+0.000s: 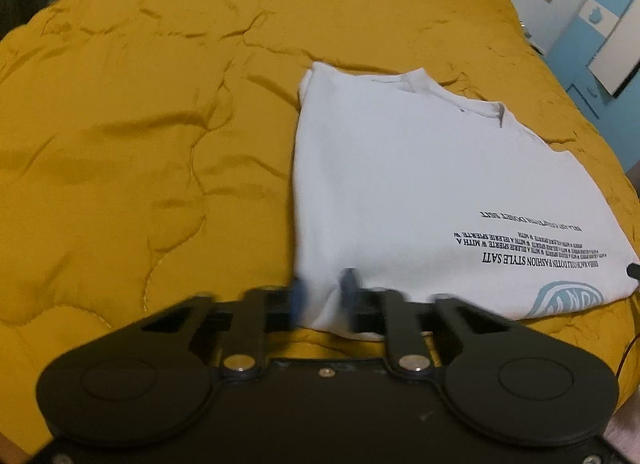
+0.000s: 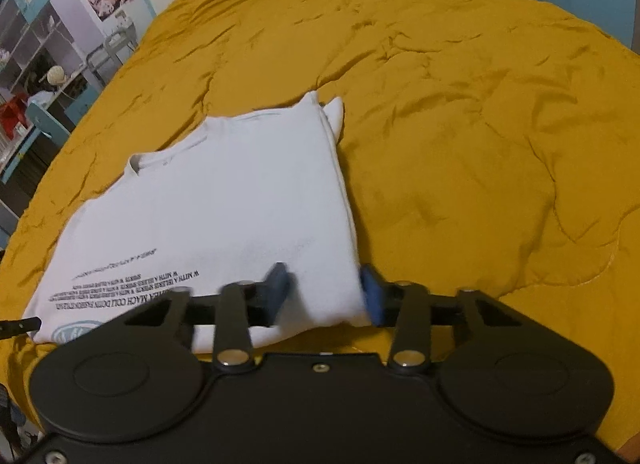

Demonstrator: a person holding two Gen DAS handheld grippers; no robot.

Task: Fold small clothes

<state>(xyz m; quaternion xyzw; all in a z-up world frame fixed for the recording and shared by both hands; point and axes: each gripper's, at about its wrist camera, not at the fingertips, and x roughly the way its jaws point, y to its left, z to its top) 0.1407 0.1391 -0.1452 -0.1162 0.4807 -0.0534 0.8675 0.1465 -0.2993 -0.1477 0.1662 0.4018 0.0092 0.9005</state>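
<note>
A white T-shirt (image 1: 420, 191) with black lettering and a pale blue logo lies partly folded on a mustard-yellow quilt (image 1: 140, 123); its collar points away from me. My left gripper (image 1: 325, 292) is open, its blue-padded fingers straddling the shirt's near left corner. In the right wrist view the same shirt (image 2: 224, 203) lies left of centre. My right gripper (image 2: 326, 292) is open, its fingers on either side of the shirt's near right corner. The other gripper's black tip shows at each view's edge (image 1: 633, 268).
The quilt (image 2: 480, 123) covers a wide bed. Blue and white cabinets (image 1: 600, 23) stand beyond the bed's right edge. Shelves, a desk and a red object (image 2: 12, 115) stand past the bed's left edge in the right wrist view.
</note>
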